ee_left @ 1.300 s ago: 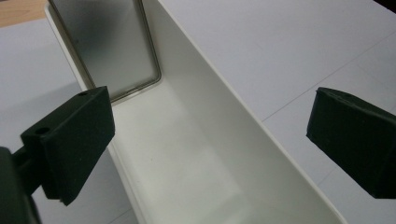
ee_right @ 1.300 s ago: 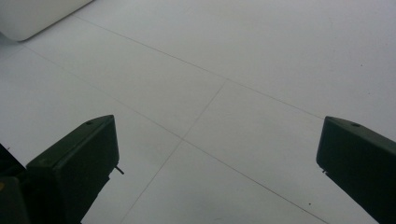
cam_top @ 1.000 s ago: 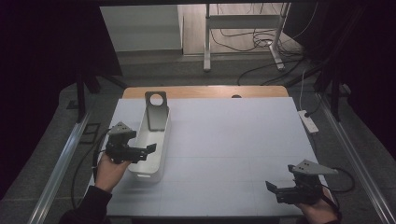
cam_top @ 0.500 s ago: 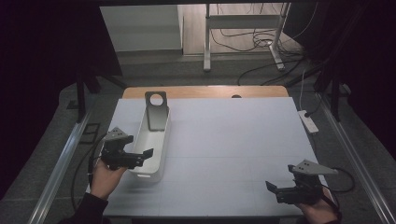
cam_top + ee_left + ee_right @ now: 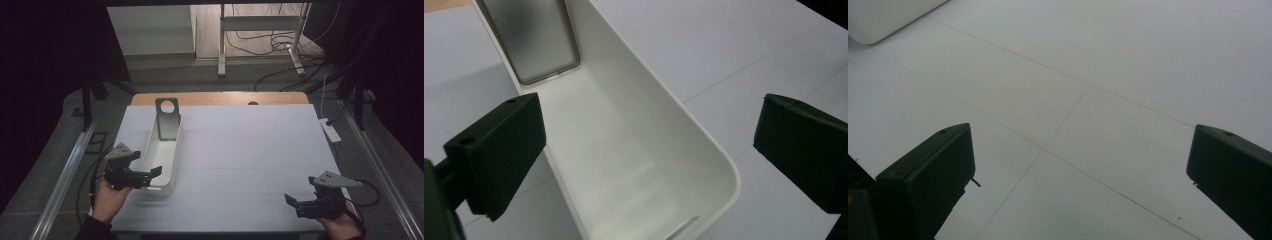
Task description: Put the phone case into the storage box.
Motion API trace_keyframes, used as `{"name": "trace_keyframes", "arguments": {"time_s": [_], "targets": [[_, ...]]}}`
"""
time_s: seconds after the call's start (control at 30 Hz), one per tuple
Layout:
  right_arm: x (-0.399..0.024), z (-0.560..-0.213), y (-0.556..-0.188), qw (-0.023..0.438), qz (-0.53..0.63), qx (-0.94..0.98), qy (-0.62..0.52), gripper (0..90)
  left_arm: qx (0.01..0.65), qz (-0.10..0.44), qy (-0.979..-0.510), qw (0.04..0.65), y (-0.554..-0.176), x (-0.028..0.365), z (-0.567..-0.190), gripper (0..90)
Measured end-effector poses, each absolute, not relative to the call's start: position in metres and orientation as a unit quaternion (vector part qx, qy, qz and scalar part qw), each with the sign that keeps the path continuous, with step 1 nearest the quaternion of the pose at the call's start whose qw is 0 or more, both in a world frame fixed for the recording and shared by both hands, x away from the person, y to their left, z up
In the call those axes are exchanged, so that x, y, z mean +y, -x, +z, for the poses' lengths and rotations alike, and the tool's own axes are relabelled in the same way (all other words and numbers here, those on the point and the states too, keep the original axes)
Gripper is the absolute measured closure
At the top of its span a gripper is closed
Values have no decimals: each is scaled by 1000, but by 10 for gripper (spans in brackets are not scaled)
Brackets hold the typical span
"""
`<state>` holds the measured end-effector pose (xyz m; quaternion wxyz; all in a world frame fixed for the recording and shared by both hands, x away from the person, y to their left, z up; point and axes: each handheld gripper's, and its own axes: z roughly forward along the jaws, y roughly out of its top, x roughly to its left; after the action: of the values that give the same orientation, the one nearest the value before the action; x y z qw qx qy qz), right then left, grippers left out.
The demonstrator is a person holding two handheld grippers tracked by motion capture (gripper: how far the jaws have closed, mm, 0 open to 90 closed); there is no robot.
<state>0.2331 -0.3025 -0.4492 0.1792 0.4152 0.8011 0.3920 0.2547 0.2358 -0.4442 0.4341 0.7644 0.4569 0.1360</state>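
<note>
A long white bin [image 5: 163,159] lies lengthwise on the left of the white table [image 5: 250,150]. A grey metal plate with a round hole [image 5: 167,119] leans upright at the bin's far end. My left gripper [image 5: 150,176] hovers at the bin's near end, open. In the left gripper view its jaws straddle the bin's rounded near end [image 5: 704,175] without touching it, and the metal plate [image 5: 536,40] stands beyond. My right gripper [image 5: 294,202] is open near the front right edge. In the right gripper view it [image 5: 1078,170] holds nothing over bare table.
A wooden strip [image 5: 220,98] runs along the table's far edge. A white power strip [image 5: 331,130] lies off the right side, and metal rails [image 5: 65,175] flank both sides. A corner of the bin [image 5: 888,17] shows at the upper left of the right gripper view.
My left gripper has drawn back along the bin toward the person, from mid-bin to its near end. The right gripper has barely moved.
</note>
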Motion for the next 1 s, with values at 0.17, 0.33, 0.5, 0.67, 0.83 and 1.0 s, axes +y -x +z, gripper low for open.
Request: {"name": "trace_keyframes", "arguments": {"time_s": [0.17, 0.33, 0.5, 0.67, 0.83, 1.0], "targets": [[-303, -449, -233, 179, 392, 801, -415, 0, 457, 138, -762, 438, -247, 239, -444, 11], [-303, -449, -233, 180, 391, 801, -416, 0, 460, 141, -759, 439, -240, 243, -445, 11], [-302, -449, -233, 180, 390, 801, -417, 0, 464, 145, -754, 442, -232, 249, -445, 10], [-302, -449, -233, 181, 389, 800, -418, 0, 466, 147, -751, 443, -226, 253, -446, 10], [-303, -449, -233, 182, 389, 799, -421, 0, 470, 149, -749, 444, -219, 256, -446, 9], [-302, -449, -233, 182, 388, 799, -421, 0, 472, 150, -748, 442, -214, 260, -448, 9]]}}
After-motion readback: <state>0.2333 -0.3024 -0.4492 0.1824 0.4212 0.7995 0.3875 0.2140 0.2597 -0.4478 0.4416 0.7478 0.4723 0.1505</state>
